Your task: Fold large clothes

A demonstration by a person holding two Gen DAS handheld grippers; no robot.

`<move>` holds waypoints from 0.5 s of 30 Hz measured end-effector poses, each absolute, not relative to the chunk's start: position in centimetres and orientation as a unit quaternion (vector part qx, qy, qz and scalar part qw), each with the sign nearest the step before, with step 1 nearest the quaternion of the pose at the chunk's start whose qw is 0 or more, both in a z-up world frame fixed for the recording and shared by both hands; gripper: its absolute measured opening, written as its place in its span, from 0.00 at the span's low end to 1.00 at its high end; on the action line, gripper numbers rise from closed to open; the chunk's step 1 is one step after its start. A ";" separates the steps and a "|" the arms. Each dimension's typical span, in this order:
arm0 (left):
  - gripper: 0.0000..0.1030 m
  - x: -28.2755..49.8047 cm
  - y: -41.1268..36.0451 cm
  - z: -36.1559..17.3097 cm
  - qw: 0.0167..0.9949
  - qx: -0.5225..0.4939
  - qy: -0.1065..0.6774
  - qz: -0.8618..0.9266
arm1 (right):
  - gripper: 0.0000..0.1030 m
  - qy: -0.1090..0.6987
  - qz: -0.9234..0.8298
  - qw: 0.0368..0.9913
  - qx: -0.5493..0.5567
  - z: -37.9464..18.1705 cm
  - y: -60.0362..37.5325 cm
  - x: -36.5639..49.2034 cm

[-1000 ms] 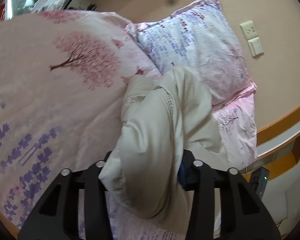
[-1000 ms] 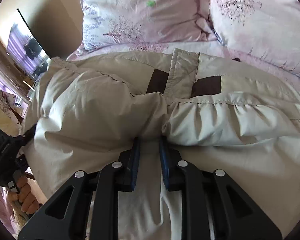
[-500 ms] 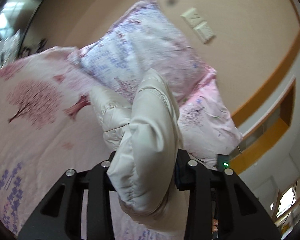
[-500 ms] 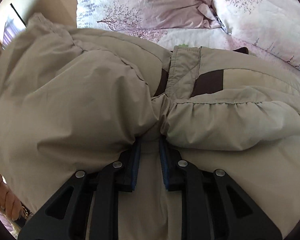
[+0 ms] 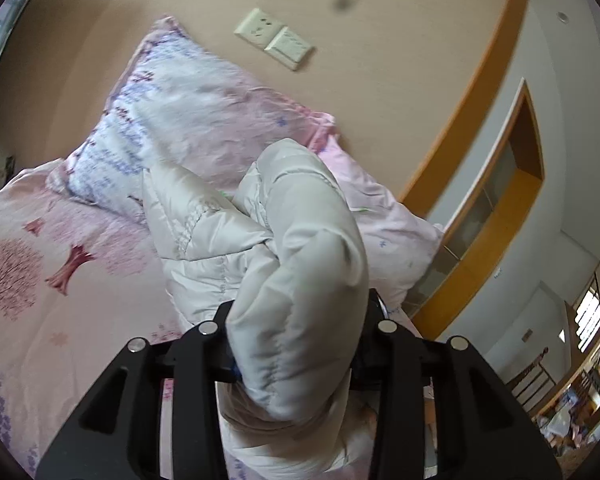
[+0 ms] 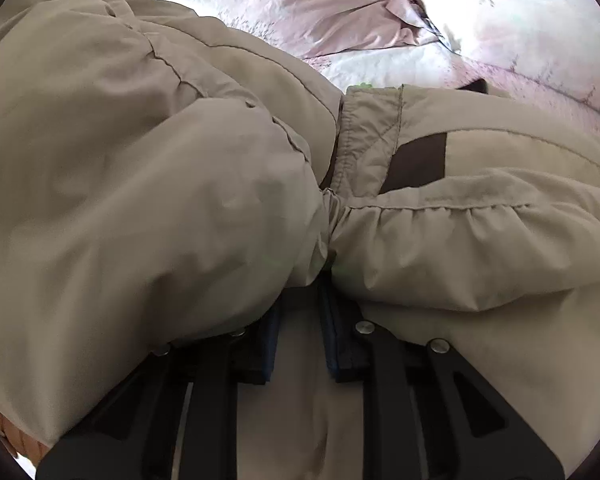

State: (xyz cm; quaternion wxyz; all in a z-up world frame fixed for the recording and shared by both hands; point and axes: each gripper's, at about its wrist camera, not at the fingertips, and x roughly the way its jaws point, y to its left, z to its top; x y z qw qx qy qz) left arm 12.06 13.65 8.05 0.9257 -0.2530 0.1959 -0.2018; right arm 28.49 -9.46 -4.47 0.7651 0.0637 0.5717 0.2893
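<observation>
A beige padded jacket (image 6: pixel 148 200) lies on the bed and fills the right wrist view; it has dark brown patches (image 6: pixel 418 158) beside its front placket. My right gripper (image 6: pixel 300 300) is shut on a pinch of the jacket near the placket. In the left wrist view my left gripper (image 5: pixel 300 332) is shut on a thick puffy fold of the jacket (image 5: pixel 300 264), held raised above the bed. The fingertips of both grippers are hidden by fabric.
The bed has a pink floral duvet (image 5: pixel 40 280) and two floral pillows (image 5: pixel 188 108) against a beige wall with a socket plate (image 5: pixel 274 38). Wooden trim and a shelf niche (image 5: pixel 496 200) stand to the right. Pillows (image 6: pixel 340 8) show beyond the jacket.
My left gripper has lifted and swung right with the jacket fold, now facing the wall and pillows. In the right wrist view the left half of the jacket has risen and come over toward the placket.
</observation>
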 end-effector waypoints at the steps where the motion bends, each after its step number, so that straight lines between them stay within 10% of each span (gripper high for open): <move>1: 0.36 12.0 13.2 8.2 0.926 -0.249 0.195 -0.205 | 0.20 0.573 0.291 0.763 0.076 -4.4 -10.0 28.4; 15: 0.40 12.0 10.8 8.7 0.927 -0.231 0.198 -0.219 | 0.20 0.571 0.294 0.754 0.136 -3.3 -11.1 29.8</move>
